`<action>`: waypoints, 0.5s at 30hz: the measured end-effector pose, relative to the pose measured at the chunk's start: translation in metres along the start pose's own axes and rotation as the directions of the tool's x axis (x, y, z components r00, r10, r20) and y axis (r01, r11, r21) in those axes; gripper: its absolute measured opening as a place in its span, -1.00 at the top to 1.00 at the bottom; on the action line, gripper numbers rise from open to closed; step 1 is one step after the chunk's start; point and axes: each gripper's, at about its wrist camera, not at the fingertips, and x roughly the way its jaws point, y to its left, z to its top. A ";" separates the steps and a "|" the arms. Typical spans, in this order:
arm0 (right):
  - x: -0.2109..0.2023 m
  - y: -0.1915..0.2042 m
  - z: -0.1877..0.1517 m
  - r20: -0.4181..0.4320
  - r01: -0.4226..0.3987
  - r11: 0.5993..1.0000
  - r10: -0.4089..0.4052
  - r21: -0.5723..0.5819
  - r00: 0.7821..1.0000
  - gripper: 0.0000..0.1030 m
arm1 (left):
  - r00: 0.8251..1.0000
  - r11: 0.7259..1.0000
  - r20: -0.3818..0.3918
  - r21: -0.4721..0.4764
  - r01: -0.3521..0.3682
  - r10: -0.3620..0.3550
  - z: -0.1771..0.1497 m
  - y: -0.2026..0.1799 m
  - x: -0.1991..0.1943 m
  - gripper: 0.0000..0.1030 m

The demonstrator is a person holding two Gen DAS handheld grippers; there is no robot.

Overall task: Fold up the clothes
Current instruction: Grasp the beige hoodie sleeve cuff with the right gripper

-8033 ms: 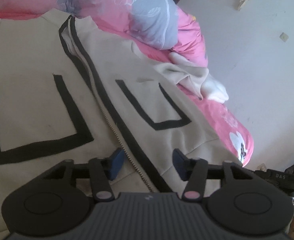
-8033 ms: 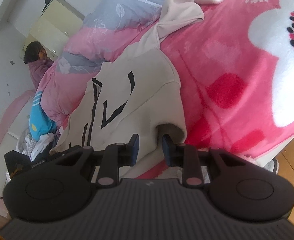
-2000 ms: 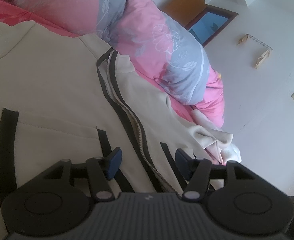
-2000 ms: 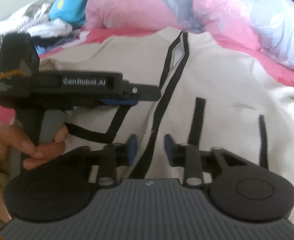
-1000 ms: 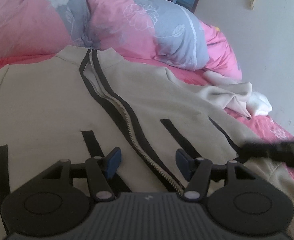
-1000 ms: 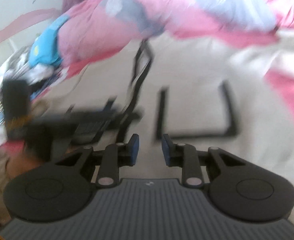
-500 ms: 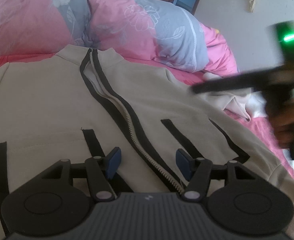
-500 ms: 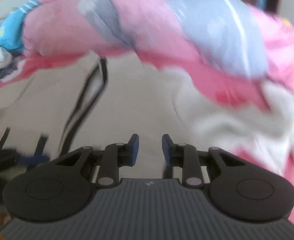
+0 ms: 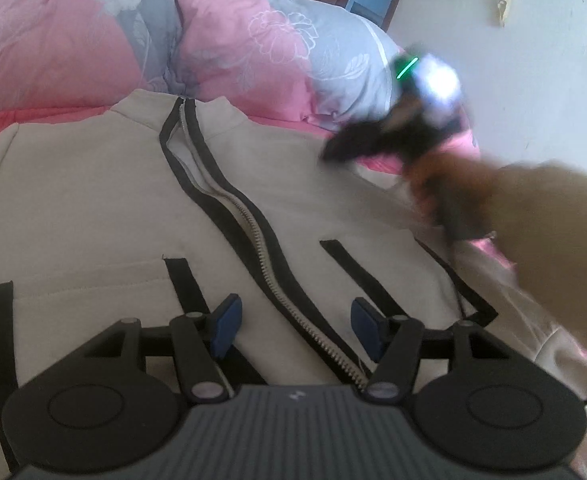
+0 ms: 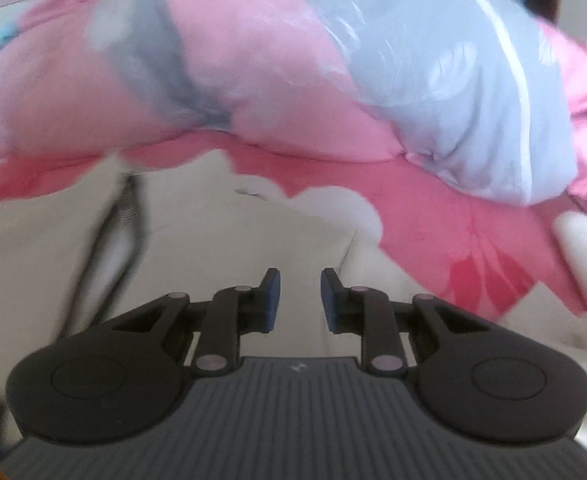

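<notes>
A cream zip jacket [image 9: 93, 208] with black trim lies front up and spread flat on the pink bed. Its zipper [image 9: 253, 232] runs from the collar down between my left gripper's fingers. My left gripper [image 9: 295, 320] hovers open over the jacket's lower front and holds nothing. My right gripper [image 9: 345, 148] is blurred at the jacket's right shoulder, held by a hand [image 9: 445, 184] in a tan sleeve [image 9: 553, 232]. In the right wrist view, the right gripper [image 10: 299, 300] shows a narrow gap with nothing in it, above the jacket's shoulder [image 10: 213, 248].
A bunched pink and grey duvet [image 9: 213, 40] lies along the far side of the jacket, also filling the top of the right wrist view as the duvet [image 10: 293, 60]. The pink bedsheet [image 10: 433, 208] shows to the right. A white wall [image 9: 533, 80] stands behind.
The right gripper has swept from the jacket's lower right across to its right shoulder, near the duvet. The left gripper and the jacket have stayed put.
</notes>
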 end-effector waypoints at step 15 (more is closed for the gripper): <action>-0.122 -0.146 -0.048 0.252 -0.048 0.889 -0.077 0.455 0.965 0.28 | 1.000 1.000 0.003 -0.006 0.009 -0.009 0.001 0.003 -0.002 -0.21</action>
